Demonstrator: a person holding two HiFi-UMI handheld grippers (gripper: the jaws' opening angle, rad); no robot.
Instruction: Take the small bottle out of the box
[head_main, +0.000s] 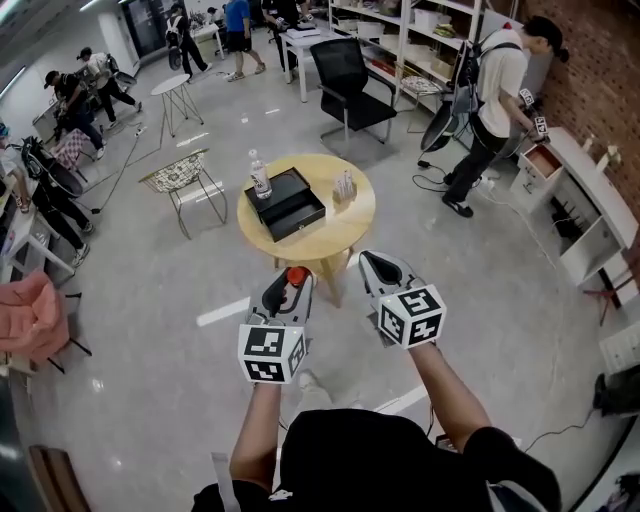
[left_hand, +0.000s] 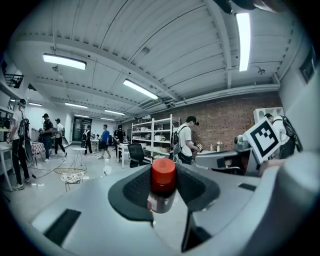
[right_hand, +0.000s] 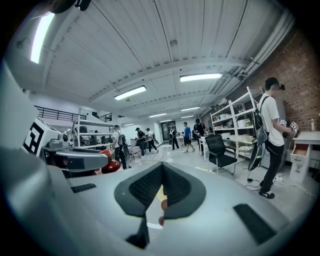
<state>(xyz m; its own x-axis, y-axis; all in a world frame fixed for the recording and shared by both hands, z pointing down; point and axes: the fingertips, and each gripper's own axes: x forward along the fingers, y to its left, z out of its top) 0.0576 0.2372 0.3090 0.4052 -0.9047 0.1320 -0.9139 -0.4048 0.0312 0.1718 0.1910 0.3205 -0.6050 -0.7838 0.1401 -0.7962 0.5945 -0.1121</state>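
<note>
Closest to the person's body, the left gripper (head_main: 285, 288) has its jaws clamped on the small bottle (left_hand: 162, 186), red cap up, held out over the floor. Beside it, the right gripper (head_main: 377, 272) is empty, its jaws together. Further off stands a round wooden table (head_main: 350, 228) with the open black box (head_main: 287, 205) and a water bottle (head_main: 260, 177) on it. The bottle is out of the box. If the grip loosens or tilts, the bottle would likely slip and drop to the floor.
</note>
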